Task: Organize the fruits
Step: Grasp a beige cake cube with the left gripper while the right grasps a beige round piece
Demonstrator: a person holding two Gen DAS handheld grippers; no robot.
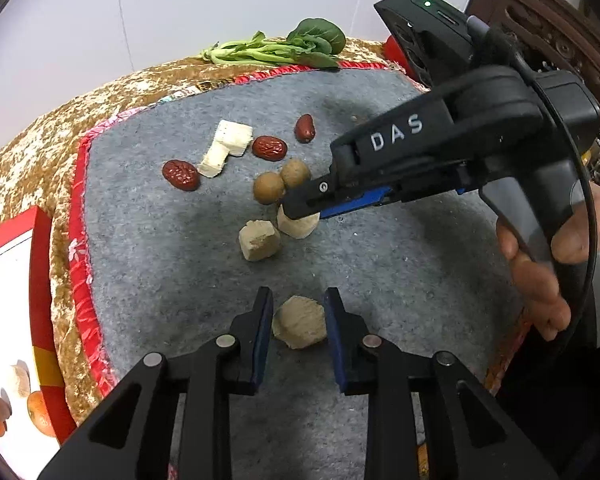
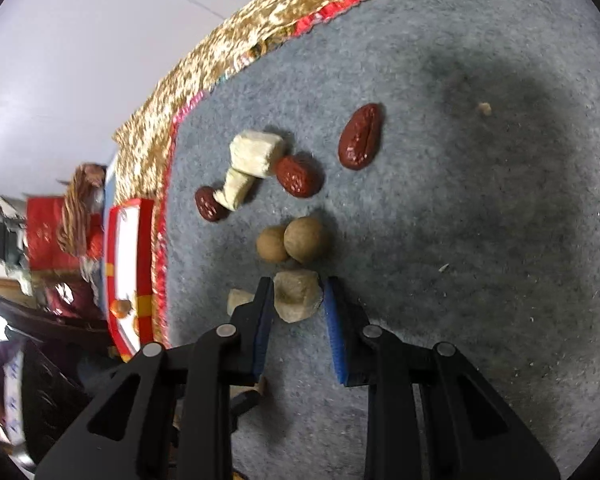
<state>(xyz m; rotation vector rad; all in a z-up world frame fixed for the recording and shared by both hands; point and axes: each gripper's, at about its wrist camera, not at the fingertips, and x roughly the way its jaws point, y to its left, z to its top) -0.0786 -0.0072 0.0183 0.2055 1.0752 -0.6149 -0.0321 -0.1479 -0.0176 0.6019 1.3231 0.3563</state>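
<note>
— What is being held in each claw?

— A tan chunk [image 1: 299, 322] is being pinched between the blue pads of the left claw [image 1: 298, 316], low on the grey mat [image 1: 380, 264]. A second tan chunk [image 2: 297, 295] is being pinched by the right claw [image 2: 296, 300], whose pads are being pressed against its two sides. In the left wrist view the right claw is being seen from the side, gripped by a hand [image 1: 548, 264].

— And just beyond them?

— One more tan chunk [image 1: 259, 240] is being left loose on the mat, just beside the one in the right claw. Two round brown fruits [image 2: 294, 240] are lying touching each other, right past the right claw's tips.

— What is being counted further out?

— Three wrinkled red dates [image 1: 181, 175] [image 1: 269, 147] [image 1: 305, 128] are being counted, spread in a line. Two pale white pieces [image 1: 226, 146] are lying between the first two dates, touching one another. So three tan chunks, two round fruits, three dates and two white pieces are being shown on the mat.

— And at the edges?

— One bunch of leafy greens [image 1: 284, 50] is lying on the gold patterned cloth [image 1: 140, 88] at the far rim of the bench. A red-bordered white tray [image 1: 16, 320] is being seen at the left, with two orange fruits [image 1: 40, 416] and a pale piece in it.
</note>
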